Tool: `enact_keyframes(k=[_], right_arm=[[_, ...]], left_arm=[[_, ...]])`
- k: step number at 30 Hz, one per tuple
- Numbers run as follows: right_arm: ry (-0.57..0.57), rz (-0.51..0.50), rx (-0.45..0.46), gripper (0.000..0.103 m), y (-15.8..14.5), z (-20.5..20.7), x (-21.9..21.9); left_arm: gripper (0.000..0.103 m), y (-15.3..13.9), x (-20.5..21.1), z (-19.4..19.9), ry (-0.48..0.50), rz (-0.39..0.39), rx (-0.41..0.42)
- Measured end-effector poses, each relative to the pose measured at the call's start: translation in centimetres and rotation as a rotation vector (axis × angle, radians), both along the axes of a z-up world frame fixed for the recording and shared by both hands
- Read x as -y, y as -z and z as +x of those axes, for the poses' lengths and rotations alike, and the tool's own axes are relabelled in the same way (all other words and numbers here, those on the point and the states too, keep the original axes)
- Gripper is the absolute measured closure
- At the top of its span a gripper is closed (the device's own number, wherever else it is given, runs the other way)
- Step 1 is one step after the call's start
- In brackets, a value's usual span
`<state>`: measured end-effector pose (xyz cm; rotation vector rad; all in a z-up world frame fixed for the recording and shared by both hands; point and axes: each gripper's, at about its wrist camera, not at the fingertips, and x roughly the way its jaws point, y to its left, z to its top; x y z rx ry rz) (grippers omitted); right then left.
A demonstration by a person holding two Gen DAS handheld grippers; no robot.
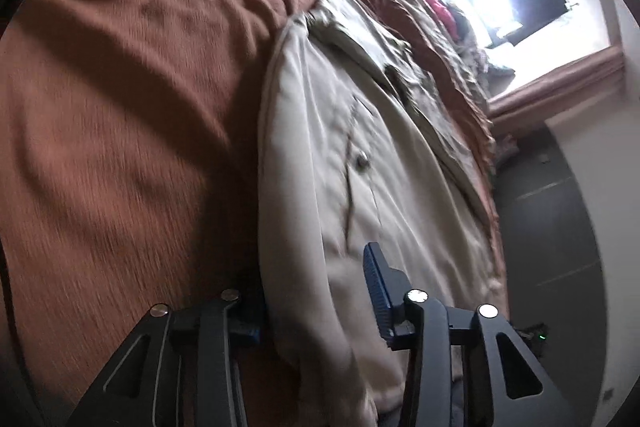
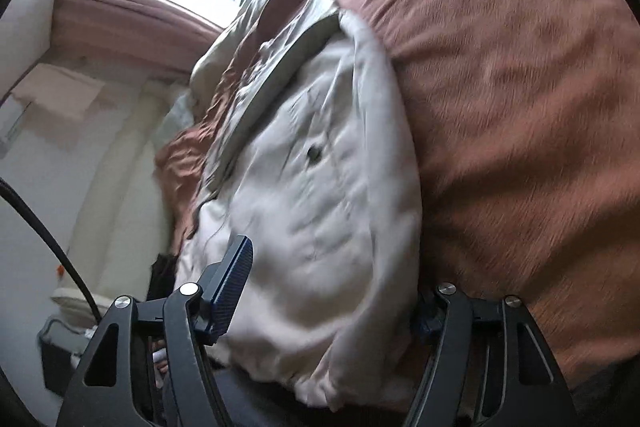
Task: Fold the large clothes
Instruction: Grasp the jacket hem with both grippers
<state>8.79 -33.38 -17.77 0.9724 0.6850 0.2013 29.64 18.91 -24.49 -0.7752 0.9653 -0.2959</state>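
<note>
A cream buttoned jacket (image 1: 360, 163) lies rumpled on the rust-brown bed (image 1: 120, 107); its near edge sits between the spread left gripper (image 1: 316, 291) and right gripper (image 2: 336, 291) fingers.

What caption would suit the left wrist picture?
Left tool straddling the edge of a cream jacket spread on a rust-brown bedspread.

No writing to read anywhere here: no label, brand, number or sign comes through in either wrist view (both pictures are smeared with motion blur, so any small print would be lost anyway).
</note>
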Motion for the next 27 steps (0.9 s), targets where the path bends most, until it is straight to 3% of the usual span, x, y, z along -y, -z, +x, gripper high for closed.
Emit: enact_keyframes(k=[3, 5, 7, 8, 9, 11, 22, 27], right_arm=[[-0.004, 0.025, 0.017, 0.037, 0.1, -0.4, -0.4], [-0.008, -0.006, -0.004, 0.040, 0.0, -0.3, -0.6], [0.004, -0.039, -0.053, 0.057, 0.5, 0.1, -0.7], [0.025, -0.040, -0.082, 0.083, 0.7, 0.0, -0.4], [0.042, -0.014, -0.088, 0.092, 0.8, -0.2, 0.1], [0.087, 0.027, -0.059, 0.097, 0.5, -1.2, 1.1], [0.102, -0.014, 0.161, 0.102, -8.2, -6.2, 0.2], [0.099, -0.024, 0.229, 0.102, -10.1, -9.5, -0.1]], left_arm=[[0.067, 0.0, 0.6, -1.0, 0.018, -0.010, -0.002], [0.079, 0.1, 0.7, -1.4, 0.010, 0.009, -0.009], [0.089, 0.3, 0.6, -1.4, -0.013, 0.026, -0.027], [0.092, 0.3, 0.5, -1.6, -0.023, 0.016, -0.025], [0.093, 0.1, 0.6, -1.7, -0.031, 0.020, -0.017], [0.094, -0.7, 0.4, -2.3, -0.050, 0.028, -0.001], [0.096, -10.8, -0.7, -4.7, -0.102, 0.014, 0.197], [0.096, -14.7, -0.8, -7.1, -0.112, 0.012, 0.268]])
